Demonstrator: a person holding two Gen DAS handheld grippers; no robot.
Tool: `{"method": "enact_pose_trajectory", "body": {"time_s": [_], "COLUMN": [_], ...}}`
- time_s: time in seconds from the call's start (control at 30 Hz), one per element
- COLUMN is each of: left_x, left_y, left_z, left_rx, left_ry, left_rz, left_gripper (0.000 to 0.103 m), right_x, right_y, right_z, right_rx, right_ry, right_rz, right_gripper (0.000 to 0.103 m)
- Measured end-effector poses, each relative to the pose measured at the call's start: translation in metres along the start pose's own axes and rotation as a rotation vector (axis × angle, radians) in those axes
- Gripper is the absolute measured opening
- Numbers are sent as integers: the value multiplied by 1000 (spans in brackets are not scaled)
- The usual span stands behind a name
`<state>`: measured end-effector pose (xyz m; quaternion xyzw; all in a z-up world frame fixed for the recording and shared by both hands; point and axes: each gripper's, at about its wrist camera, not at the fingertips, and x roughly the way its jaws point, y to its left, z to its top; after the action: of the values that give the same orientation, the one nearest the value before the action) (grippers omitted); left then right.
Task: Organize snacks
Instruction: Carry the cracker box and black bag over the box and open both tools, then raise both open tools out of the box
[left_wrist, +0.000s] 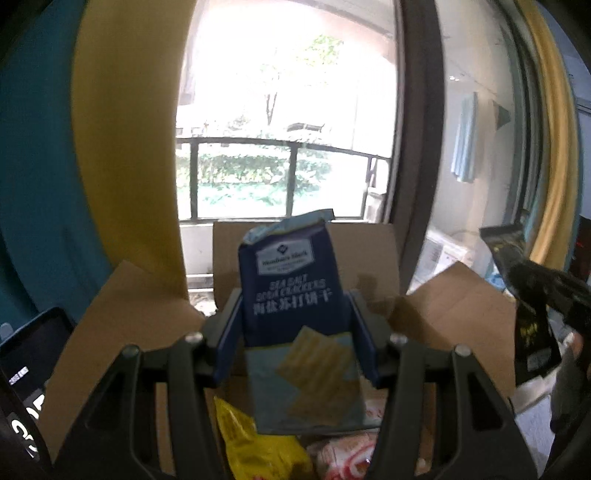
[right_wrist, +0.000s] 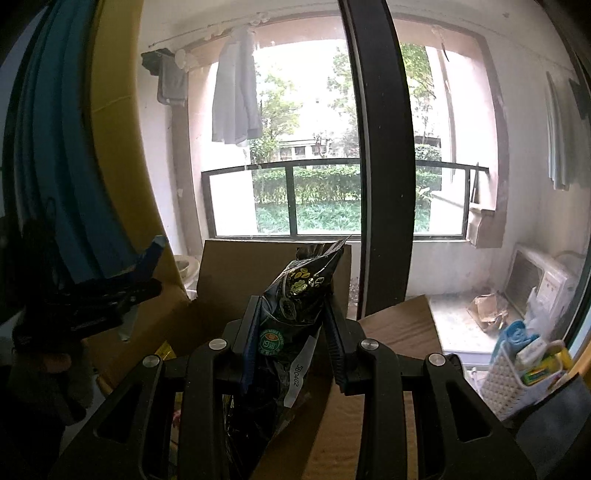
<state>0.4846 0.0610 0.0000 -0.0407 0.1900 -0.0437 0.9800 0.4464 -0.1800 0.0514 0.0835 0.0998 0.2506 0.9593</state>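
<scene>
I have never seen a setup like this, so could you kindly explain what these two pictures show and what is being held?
No robot here: a person holds a two-finger gripper in each hand, and each carries a fisheye camera looking along its fingers. The left view shows the left gripper shut on a dark blue cracker packet above an open brown cardboard box holding a yellow bag and a red-and-white packet. The right view shows the right gripper shut on a glossy black snack bag. Behind is a window.
</scene>
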Motion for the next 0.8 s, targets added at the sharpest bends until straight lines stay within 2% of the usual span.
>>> {"method": "enact_pose_trajectory", "body": {"time_s": [0.13, 0.2, 0.23, 0.3, 0.37, 0.8], "left_x": [25, 25, 23, 18, 14, -18], "left_y": [2, 5, 8, 11, 13, 5], "left_z": [-4, -2, -1, -3, -3, 9], "left_rx": [11, -8, -24, -46, -60, -66], "left_ry": [89, 91, 82, 78, 73, 11], "left_rz": [-21, -32, -30, -22, -20, -5], "left_gripper": [56, 57, 60, 78, 78, 78], "right_x": [19, 27, 30, 34, 33, 12], "right_y": [2, 2, 2, 2, 2, 19], "right_z": [-6, -9, -11, -12, -12, -4], "right_rx": [-19, -23, -21, -11, -5, -41], "right_ry": [39, 64, 75, 91, 91, 49], "right_rz": [-21, -31, -35, -44, -51, -25], "right_gripper": [35, 35, 35, 40, 53, 54]}}
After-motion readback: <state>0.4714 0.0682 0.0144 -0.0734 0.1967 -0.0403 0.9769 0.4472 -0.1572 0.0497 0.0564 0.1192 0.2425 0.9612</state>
